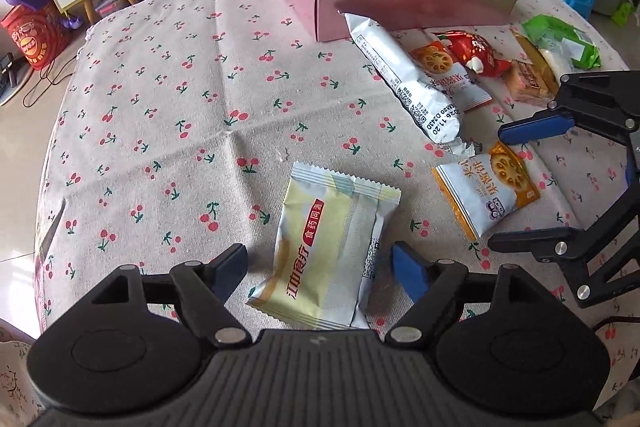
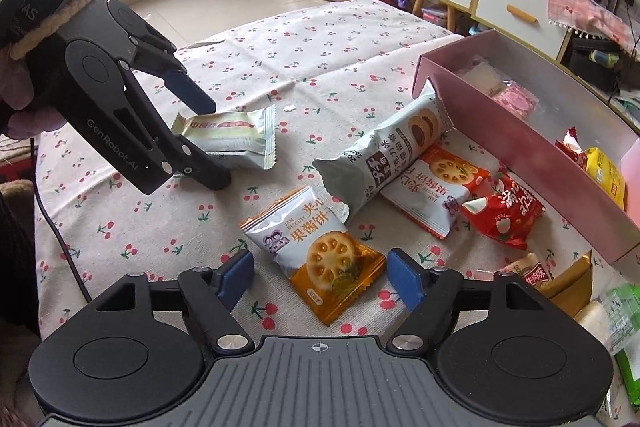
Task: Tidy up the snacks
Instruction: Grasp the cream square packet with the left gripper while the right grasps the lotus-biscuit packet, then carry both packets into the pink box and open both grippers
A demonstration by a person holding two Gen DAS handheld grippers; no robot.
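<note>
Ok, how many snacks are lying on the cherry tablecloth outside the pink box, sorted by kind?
Jam biscuit packets: 2
Long cookie roll: 1
Pale yellow packet: 1
Red strawberry packet: 1
Beef-flavour packet: 1
Green packet: 1
Total: 7

the cloth-covered table (image 1: pixel 168 99) is pale beige, strewn with small red cherries on green stems. the shallow cardboard box (image 1: pixel 400 15) is pink outside, grey within. the flat foil biscuit packet (image 1: pixel 328 259) is pale yellow and silver with a red label. the small jam-biscuit sachet (image 2: pixel 320 251) is white and orange. both grippers' finger pads (image 2: pixel 406 279) are blue on black frames.
</note>
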